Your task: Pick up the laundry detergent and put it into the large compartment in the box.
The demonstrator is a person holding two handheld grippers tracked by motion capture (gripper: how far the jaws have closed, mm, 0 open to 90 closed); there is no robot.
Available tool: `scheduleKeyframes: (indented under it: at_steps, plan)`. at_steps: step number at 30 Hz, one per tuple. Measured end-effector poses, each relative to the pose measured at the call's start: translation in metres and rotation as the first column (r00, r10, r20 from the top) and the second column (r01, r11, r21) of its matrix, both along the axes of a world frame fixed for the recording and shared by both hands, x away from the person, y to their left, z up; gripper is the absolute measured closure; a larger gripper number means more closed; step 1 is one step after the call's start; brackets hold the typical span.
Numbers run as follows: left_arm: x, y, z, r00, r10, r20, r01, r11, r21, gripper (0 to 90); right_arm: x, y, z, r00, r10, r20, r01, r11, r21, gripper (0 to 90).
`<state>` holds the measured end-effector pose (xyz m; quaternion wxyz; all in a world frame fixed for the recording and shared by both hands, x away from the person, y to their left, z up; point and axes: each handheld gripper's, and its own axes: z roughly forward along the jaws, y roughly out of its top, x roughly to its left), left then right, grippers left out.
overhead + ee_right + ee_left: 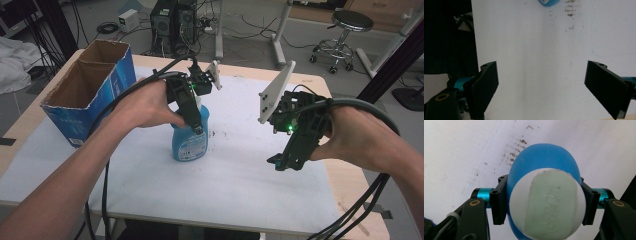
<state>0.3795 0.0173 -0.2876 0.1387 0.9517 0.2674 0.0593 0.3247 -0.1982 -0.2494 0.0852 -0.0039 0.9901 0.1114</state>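
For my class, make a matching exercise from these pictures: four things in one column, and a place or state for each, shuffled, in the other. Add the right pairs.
Things:
1. blue bottle
2. cardboard box
3. right gripper
4. left gripper

Places or states:
A. open, holding nothing, above the white sheet
B. shut on the bottle's neck from above
C. stands upright near the middle of the table, white cap on top
D. open-topped, at the table's far left corner

Pairs: 1-C, 2-D, 3-A, 4-B
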Motion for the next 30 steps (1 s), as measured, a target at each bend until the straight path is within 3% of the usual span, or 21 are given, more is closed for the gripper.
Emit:
scheduleKeyframes:
  at_steps: [3, 9, 11, 14, 15, 23, 24, 25, 29, 30]
  plan:
    - [0.001, 0.001, 0.003, 1.0, -0.001, -0.009, 0.001, 1.0, -0.002, 38.0, 0.0, 0.0, 0.0, 1.0, 0.0, 0.002, 0.0, 1.0, 0.001, 11.1]
    - [0.005, 0.003, 0.024, 0.9999, -0.011, -0.01, 0.011, 0.9999, 0.007, 38.0, 0.001, -0.001, 0.0, 1.0, -0.007, 0.0, 0.007, 1.0, 0.003, 11.1]
    - [0.005, 0.003, 0.024, 0.9999, -0.011, -0.01, 0.011, 0.9999, 0.007, 38.0, 0.001, -0.001, 0.001, 1.0, -0.002, 0.002, 0.002, 1.0, 0.001, 11.1]
    - [0.011, 0.007, 0.053, 1.0, -0.007, 0.0, 0.007, 0.9999, 0.01, 38.0, 0.002, 0.0, 0.001, 1.0, 0.001, 0.001, -0.001, 1.0, 0.005, 11.1]
    - [0.011, 0.007, 0.053, 1.0, -0.007, 0.0, 0.007, 0.9999, 0.01, 38.0, 0.002, 0.0, 0.001, 1.0, 0.001, 0.001, -0.001, 1.0, 0.005, 11.1]
    - [0.021, 0.014, 0.109, 0.9993, 0.005, 0.038, -0.006, 0.9998, 0.018, 38.0, 0.002, 0.0, 0.001, 1.0, -0.005, 0.001, 0.005, 1.0, 0.008, 11.1]
    - [0.022, 0.016, 0.122, 0.9991, 0.007, 0.042, -0.008, 0.9998, 0.018, 38.0, 0.002, 0.001, 0.001, 1.0, -0.002, 0.002, 0.002, 1.0, 0.008, 11.1]
    - [0.022, 0.016, 0.122, 0.9991, 0.007, 0.042, -0.008, 0.9998, 0.018, 37.9, 0.002, 0.001, 0.001, 1.0, -0.002, 0.002, 0.002, 1.0, 0.008, 11.1]
    - [0.027, 0.019, 0.149, 0.9996, -0.008, 0.026, 0.008, 0.9999, 0.011, 38.0, 0.002, 0.002, 0.001, 1.0, -0.002, 0.0, 0.002, 1.0, 0.009, 11.1]
    - [0.027, 0.019, 0.149, 0.9996, -0.008, 0.026, 0.008, 0.9999, 0.011, 38.0, 0.002, 0.002, 0.001, 1.0, -0.001, 0.002, 0.001, 1.0, 0.009, 11.1]
